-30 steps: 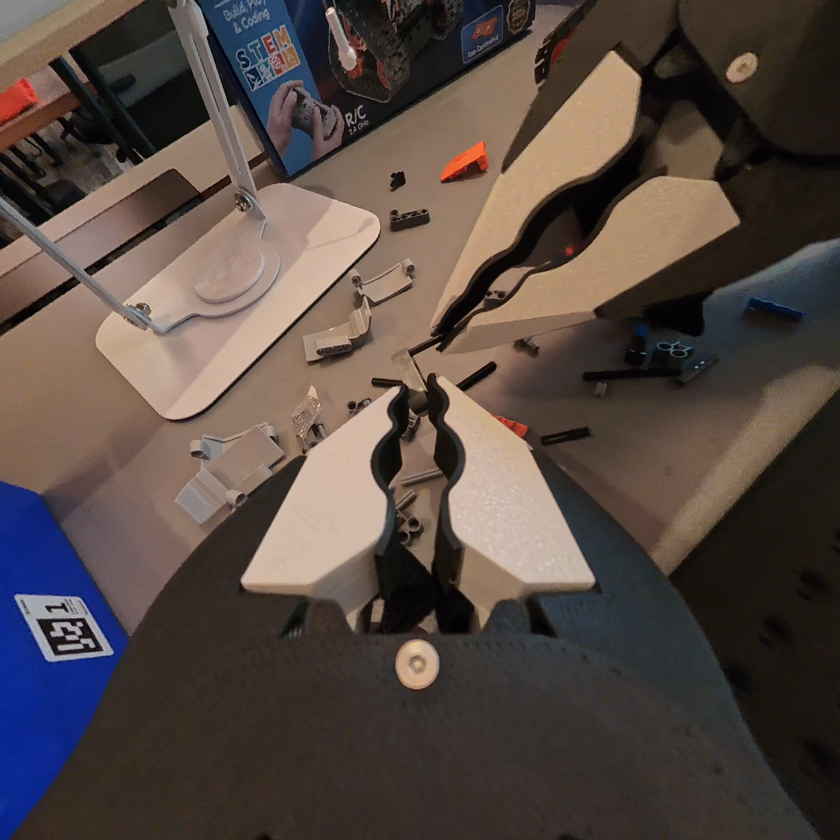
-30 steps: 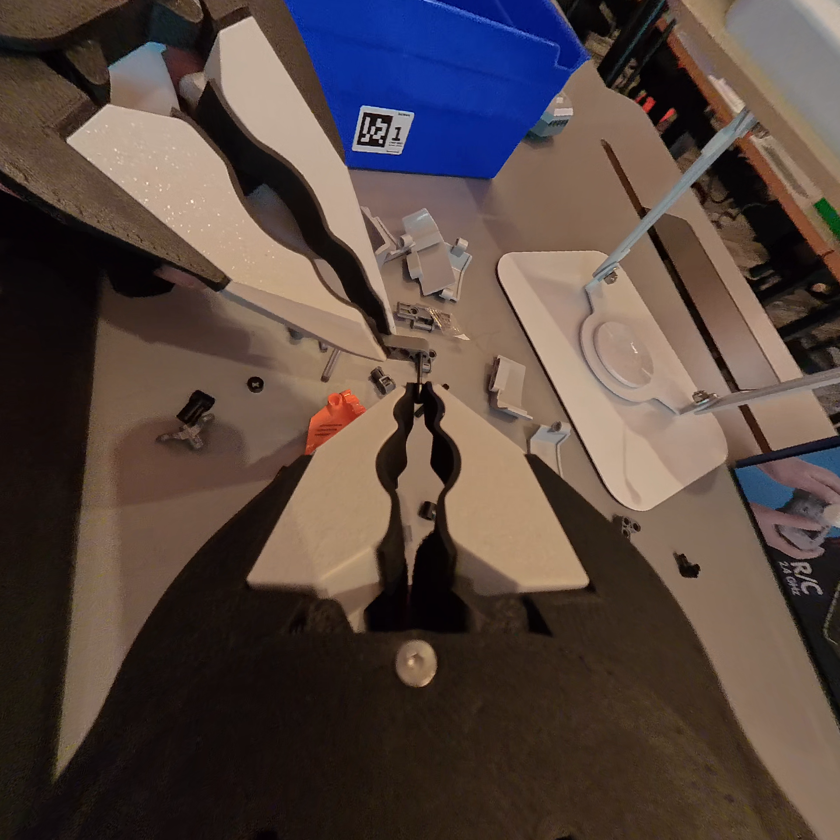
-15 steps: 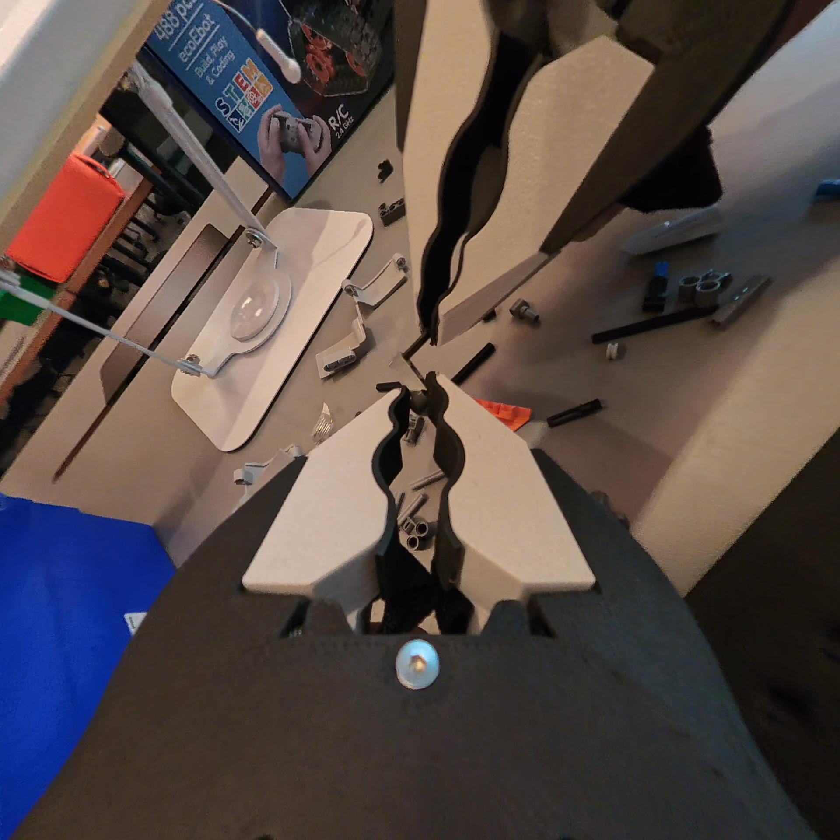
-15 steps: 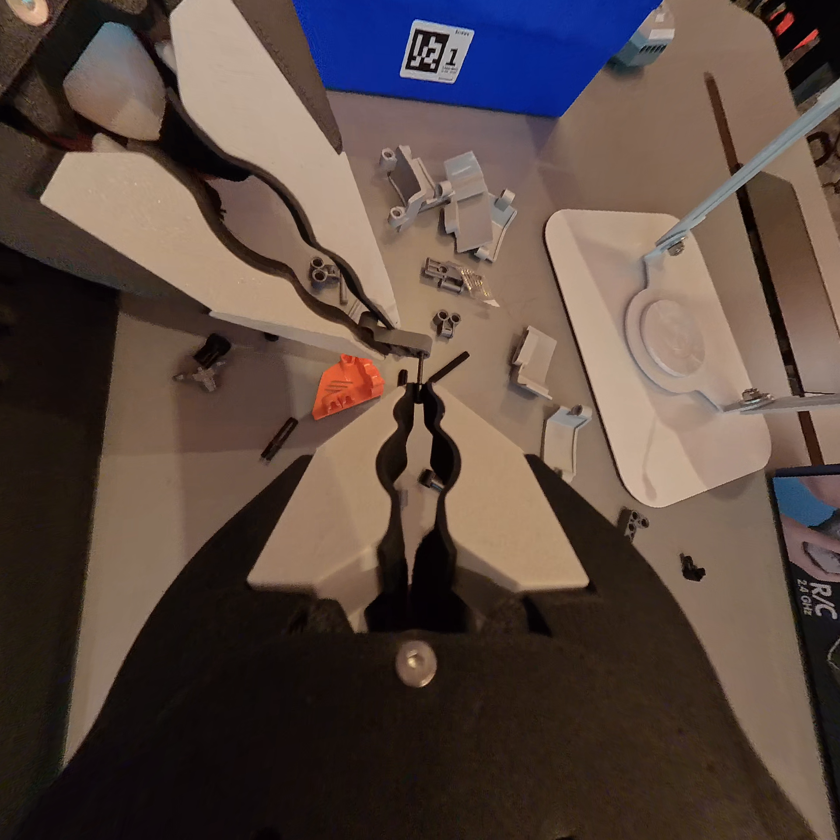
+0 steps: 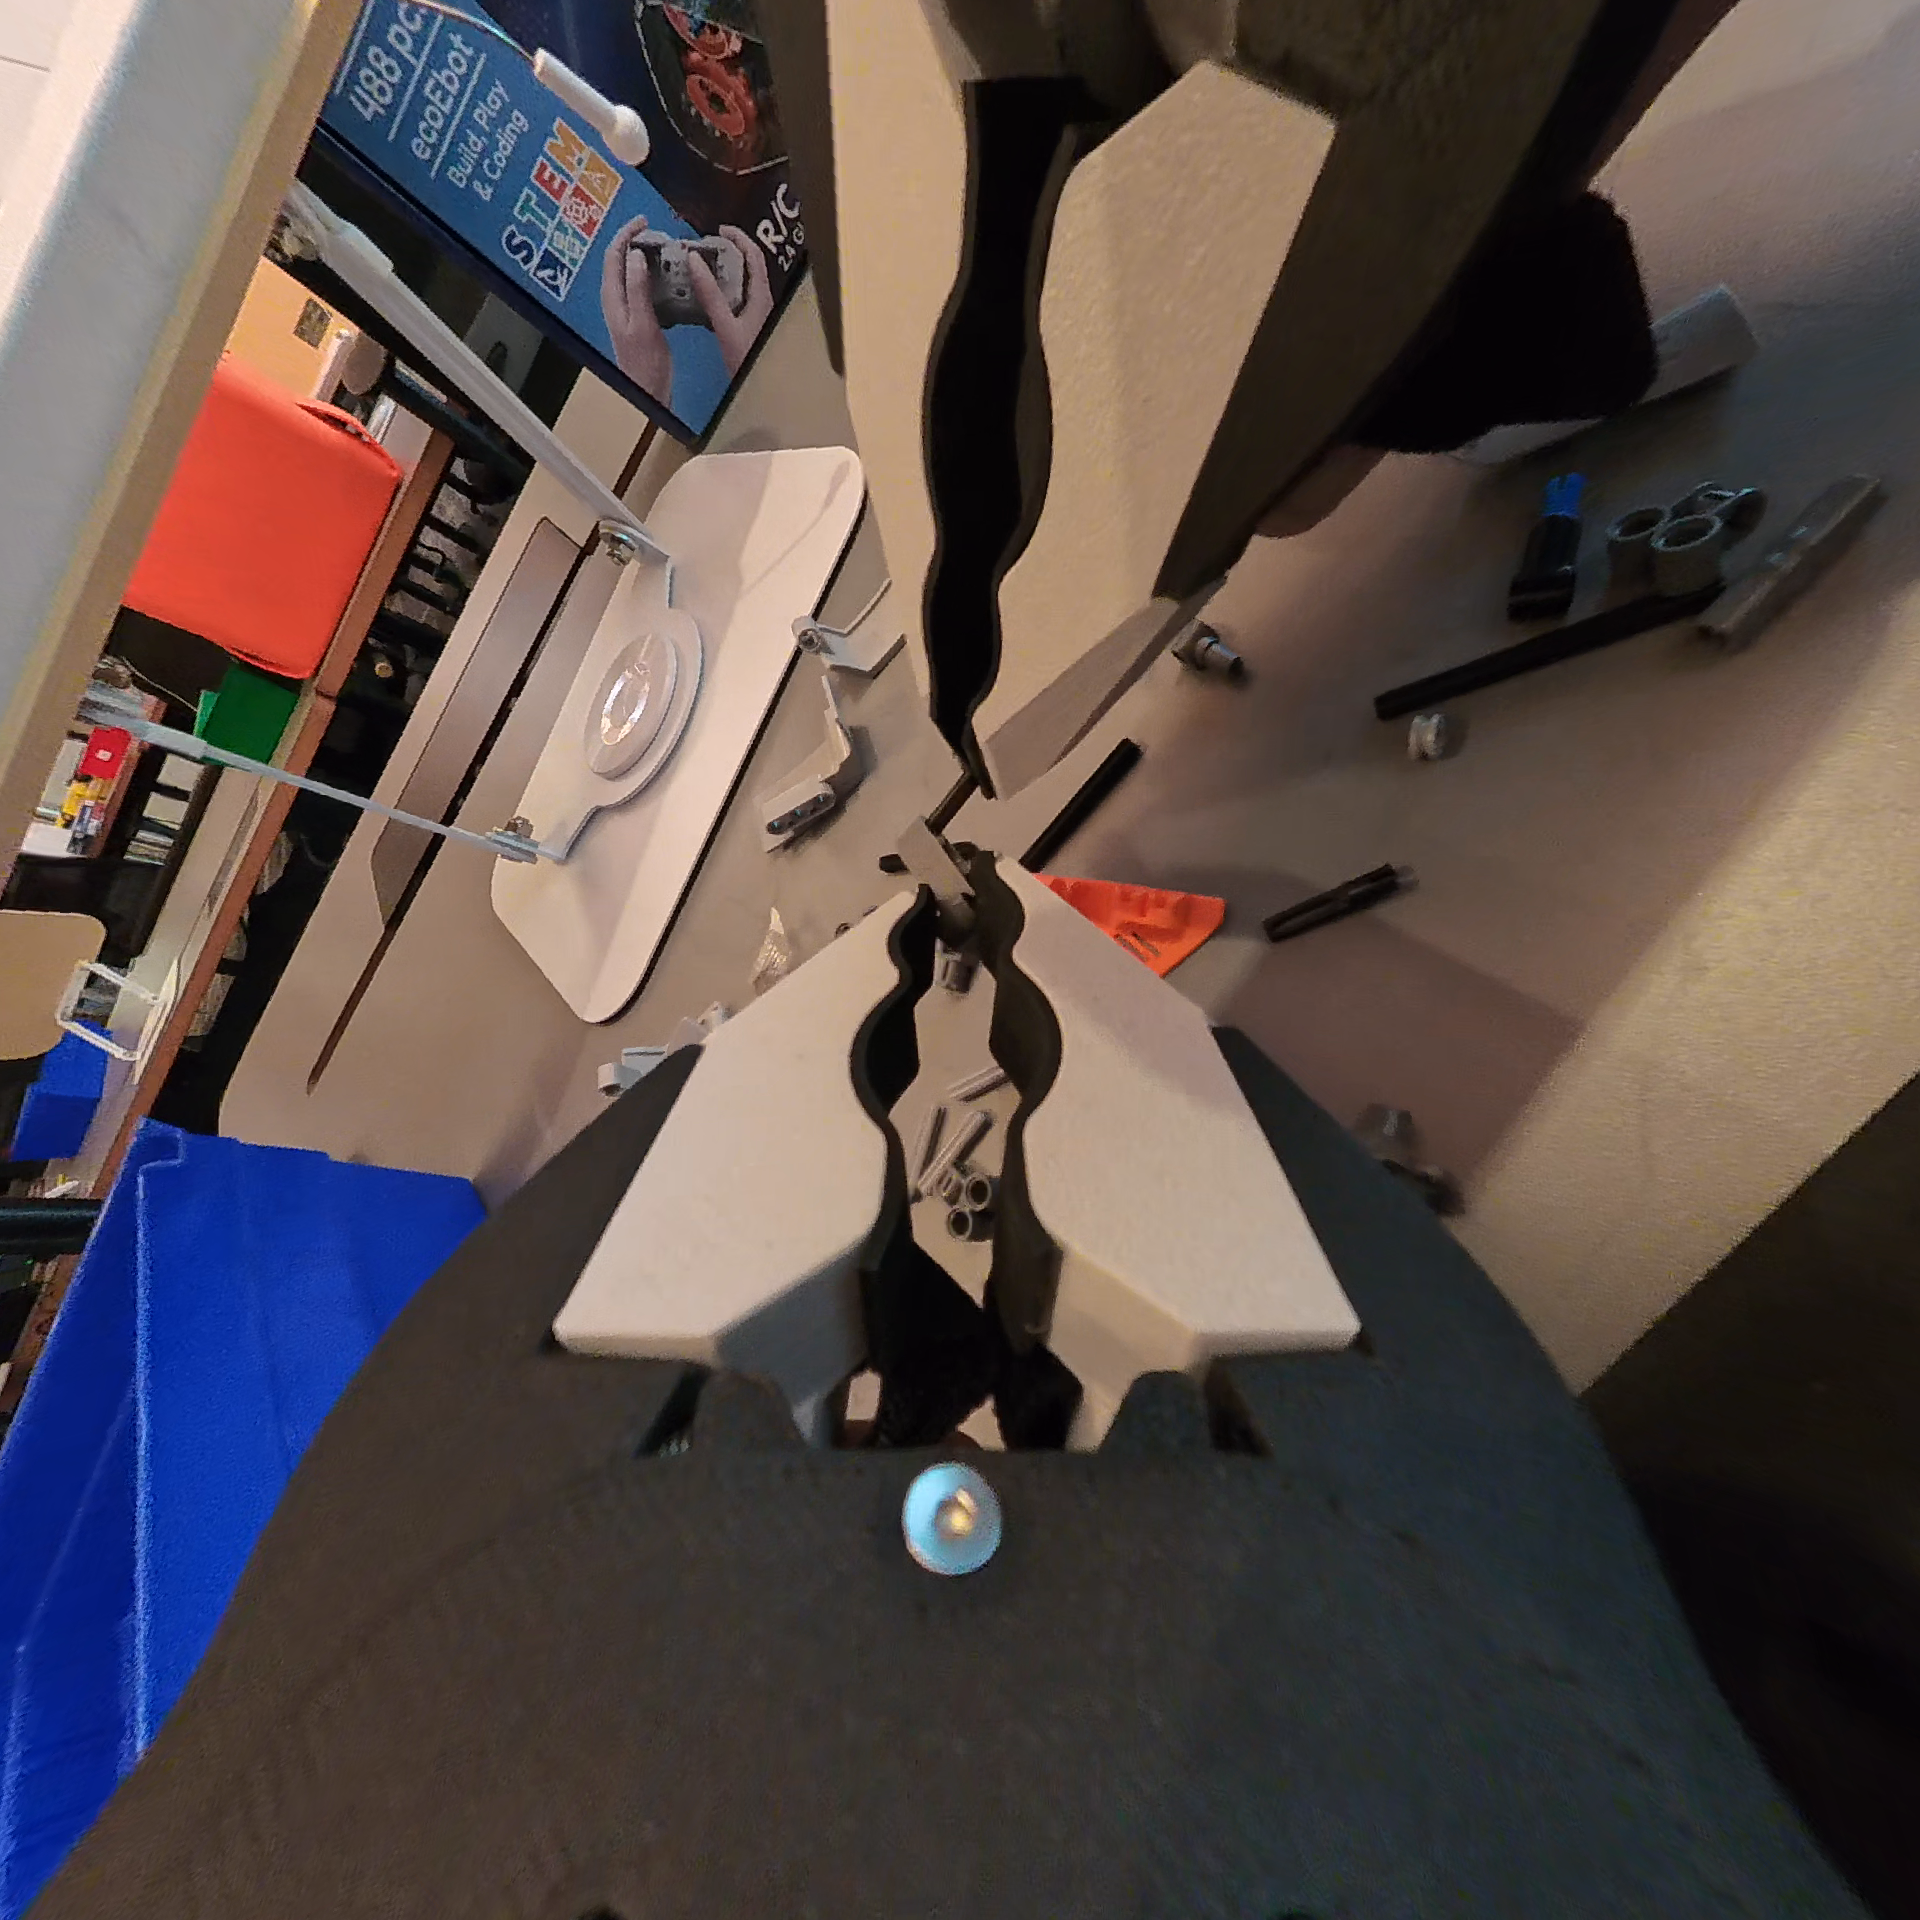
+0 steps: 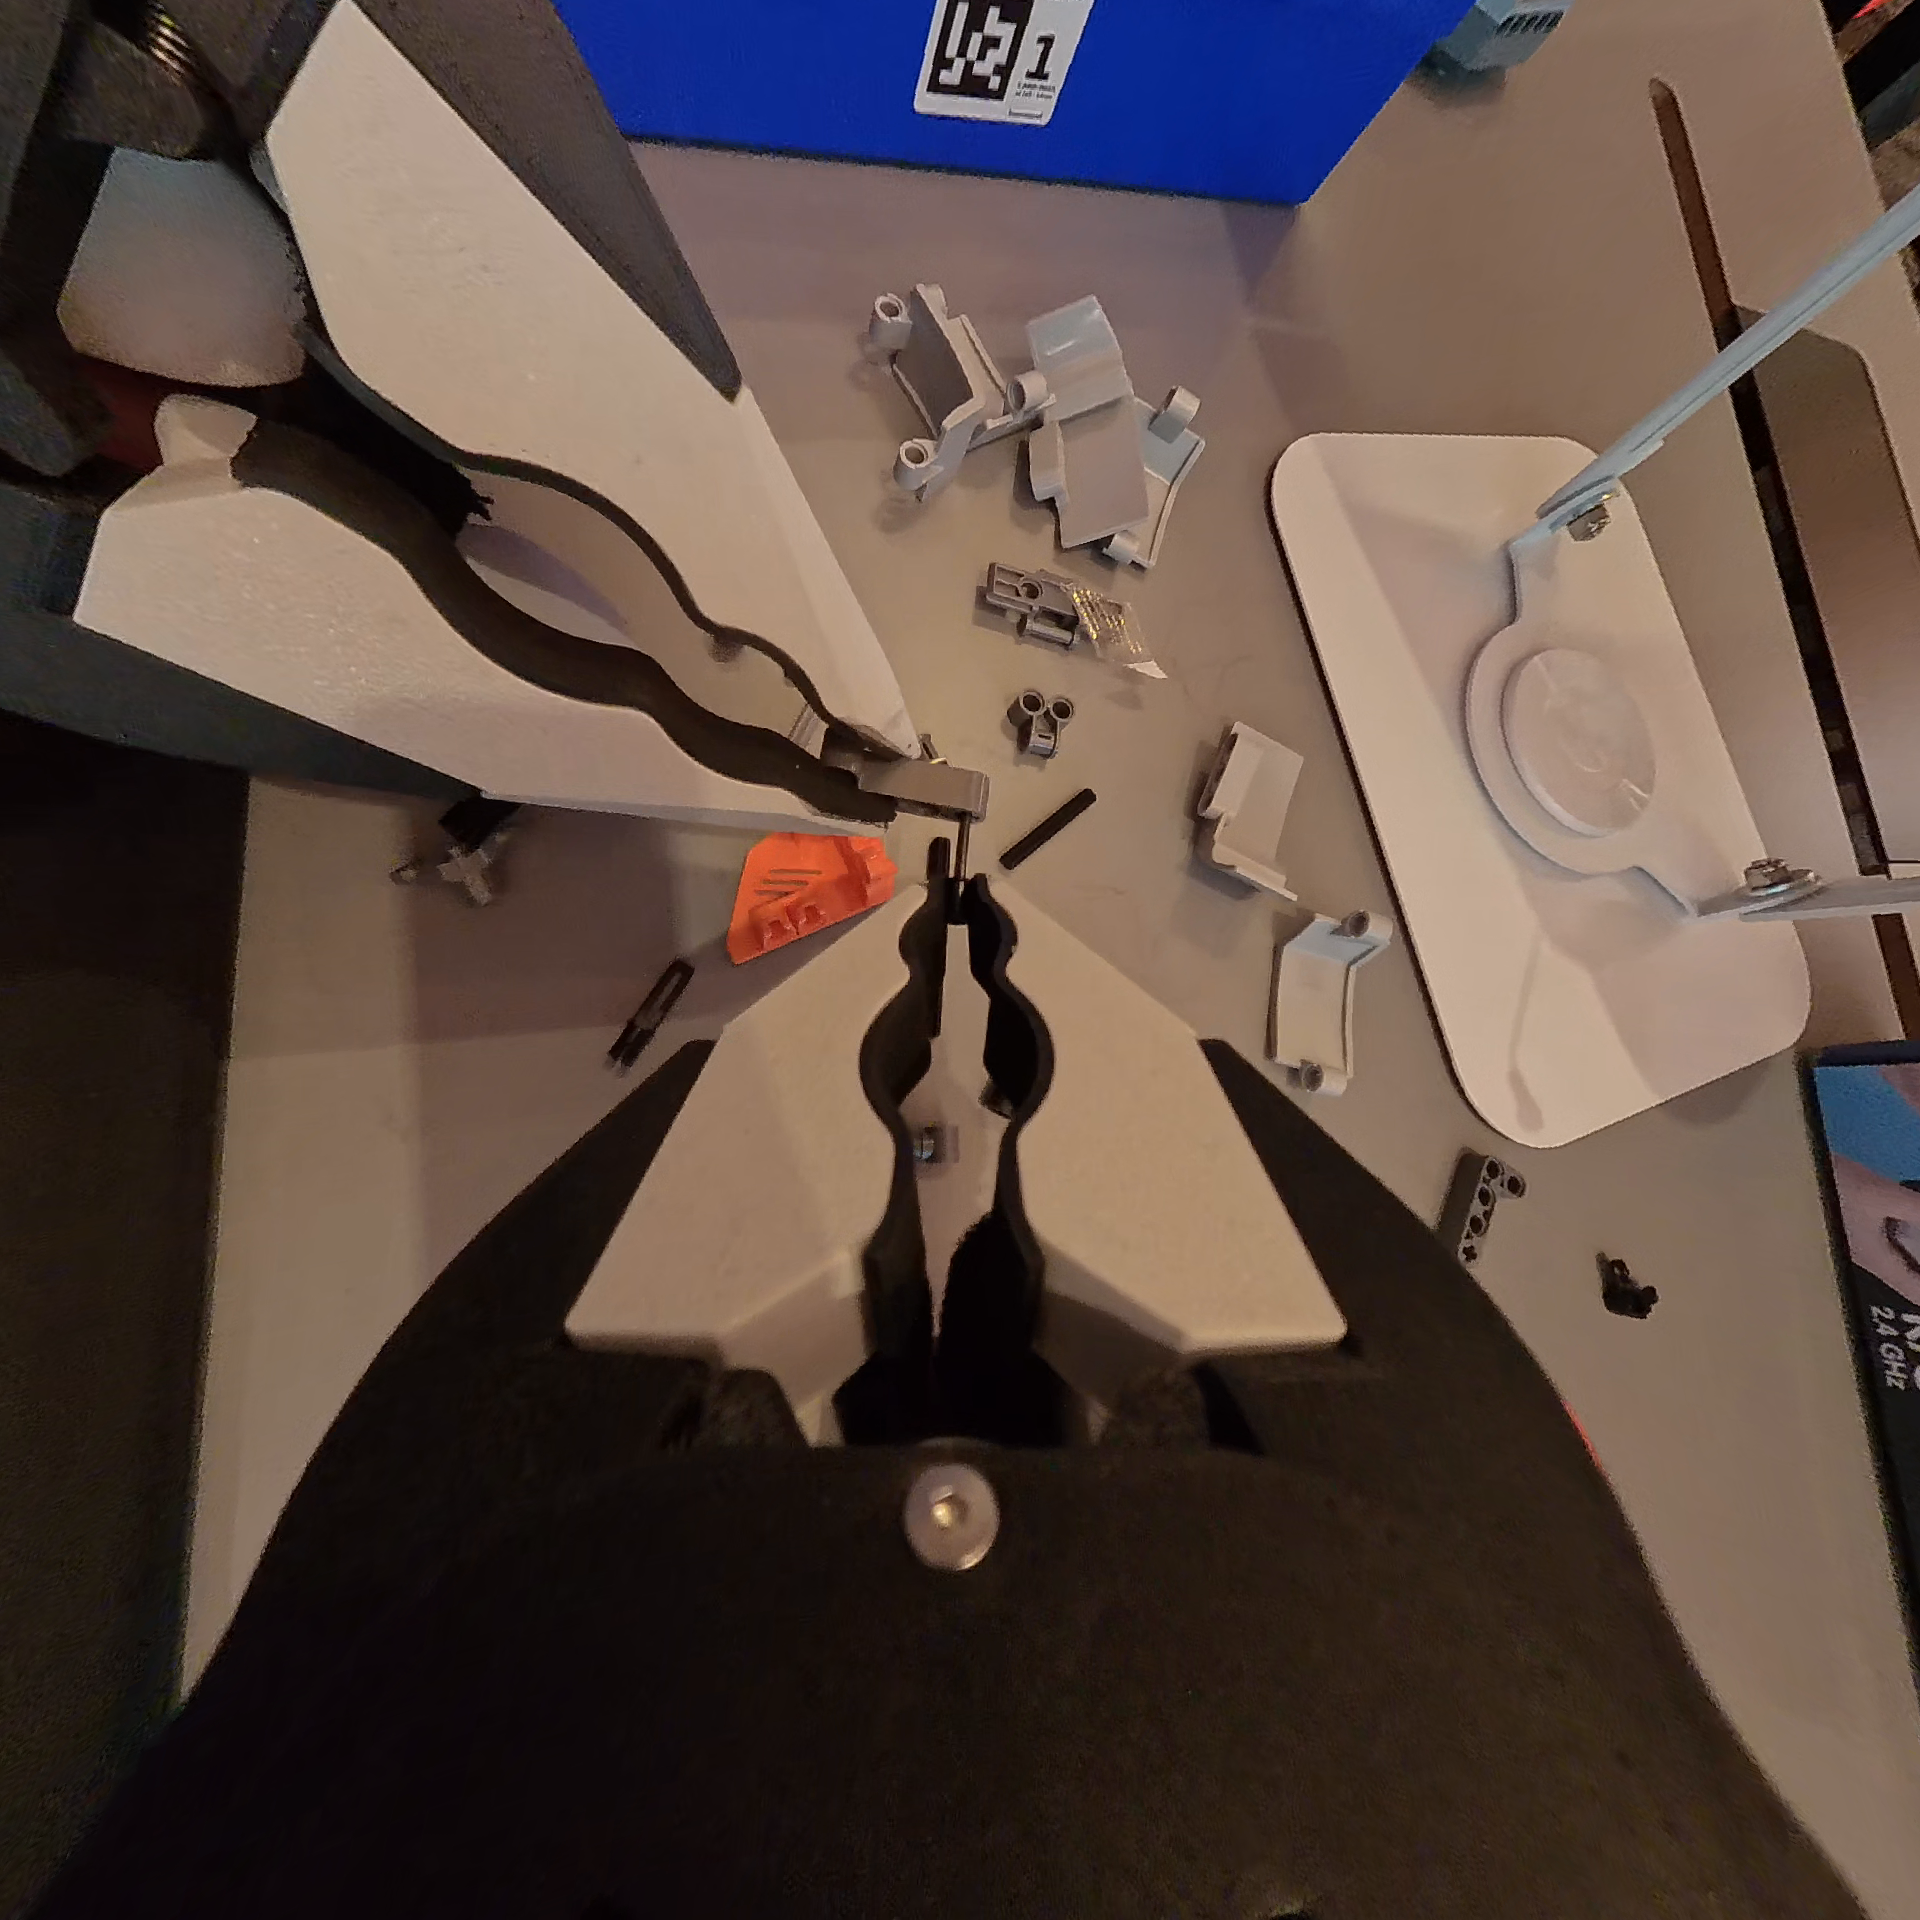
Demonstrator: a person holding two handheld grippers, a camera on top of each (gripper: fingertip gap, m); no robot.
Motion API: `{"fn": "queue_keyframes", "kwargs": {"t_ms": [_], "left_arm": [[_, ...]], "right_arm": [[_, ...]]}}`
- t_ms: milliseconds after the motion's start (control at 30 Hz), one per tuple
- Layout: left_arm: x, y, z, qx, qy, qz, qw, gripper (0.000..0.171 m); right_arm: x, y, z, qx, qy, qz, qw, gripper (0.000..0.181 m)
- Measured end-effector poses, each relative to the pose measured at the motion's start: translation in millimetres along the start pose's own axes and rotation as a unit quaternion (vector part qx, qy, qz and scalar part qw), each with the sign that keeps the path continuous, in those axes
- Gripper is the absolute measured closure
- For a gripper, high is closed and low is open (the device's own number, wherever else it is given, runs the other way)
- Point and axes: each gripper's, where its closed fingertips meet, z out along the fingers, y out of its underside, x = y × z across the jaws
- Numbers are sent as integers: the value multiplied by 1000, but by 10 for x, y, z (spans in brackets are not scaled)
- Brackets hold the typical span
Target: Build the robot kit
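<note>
The left gripper (image 5: 956,894), its white wedge-shaped fingers lined with black wavy pads, is pinched together at the tips on a small flat grey plastic building piece (image 6: 930,787), which sticks out past the fingertips and is held above the matte grey table (image 6: 1299,239). The right gripper (image 6: 956,894) has its tips closed on a thin black plastic pin (image 6: 943,860), and the free end of that pin meets the outer end of the grey piece, so the two grippers face each other tip to tip. Just beside the meeting point, on the table below, lies an orange ribbed wedge-shaped plastic part (image 6: 805,894), with a short black axle rod (image 6: 1047,827) lying loose on the other side. Farther off, a cluster of light grey curved panel pieces (image 6: 1049,436) lies near a blue plastic bin (image 6: 1195,94) bearing a black-and-white square marker. A white rounded rectangular stand base (image 6: 1382,623) with thin metal arms rises at the table's side, next to a printed cardboard toy box (image 5: 582,208). In the left wrist view, a long black axle (image 5: 1538,655) and small grey connectors (image 5: 1678,535) lie near the table edge.
</note>
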Motion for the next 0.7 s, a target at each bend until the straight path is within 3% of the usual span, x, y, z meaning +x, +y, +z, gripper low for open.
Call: {"fn": "queue_keyframes", "kwargs": {"t_ms": [200,700], "left_arm": [[-53,-51,-50,33,25,-66,997,167],[-108,-97,-100,51,2,-48,998,167]], "right_arm": [[15,-66,-49,45,3,7,999,180],[-11,-113,-3,60,-8,22,998,181]]}}
